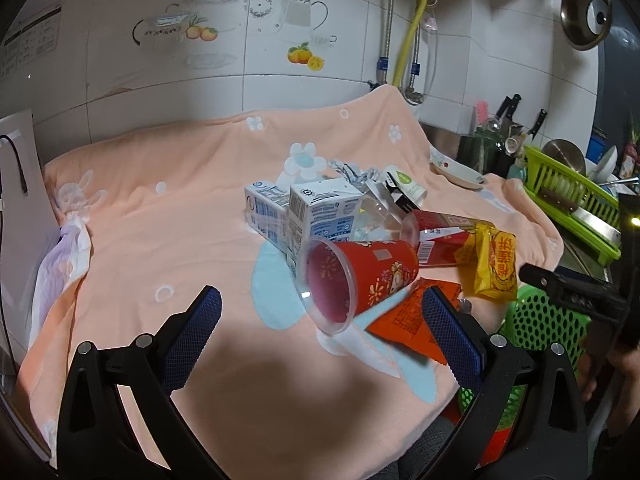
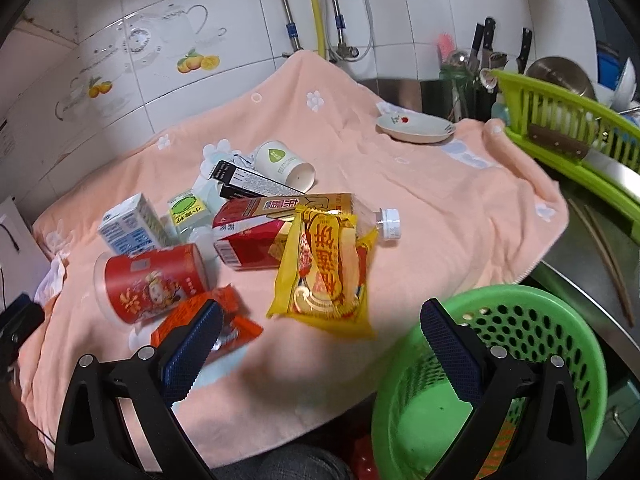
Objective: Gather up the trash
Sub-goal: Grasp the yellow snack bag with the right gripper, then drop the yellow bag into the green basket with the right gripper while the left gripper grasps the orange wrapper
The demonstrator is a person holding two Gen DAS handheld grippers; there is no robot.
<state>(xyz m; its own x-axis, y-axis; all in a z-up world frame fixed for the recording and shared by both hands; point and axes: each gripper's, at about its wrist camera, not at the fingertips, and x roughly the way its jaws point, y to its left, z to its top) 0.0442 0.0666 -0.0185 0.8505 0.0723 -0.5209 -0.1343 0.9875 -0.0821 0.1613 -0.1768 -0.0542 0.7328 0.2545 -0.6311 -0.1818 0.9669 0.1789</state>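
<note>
Trash (image 1: 360, 240) lies heaped mid-way across a peach towel (image 1: 160, 208) in the left wrist view: milk cartons (image 1: 304, 216), a red cup (image 1: 360, 280) on its side with its mouth toward the camera, an orange wrapper (image 1: 408, 316) and a yellow snack packet (image 1: 494, 260). The left gripper (image 1: 320, 332) hovers just short of the cup, jaws wide apart, holding nothing.

From the right wrist view, the right gripper (image 2: 320, 340) is likewise spread and empty, near the yellow packet. A green basket (image 2: 520, 344) sits off the towel's edge, behind its right finger. A paper cup (image 2: 284, 164) and a plate (image 2: 416, 128) lie farther back.
</note>
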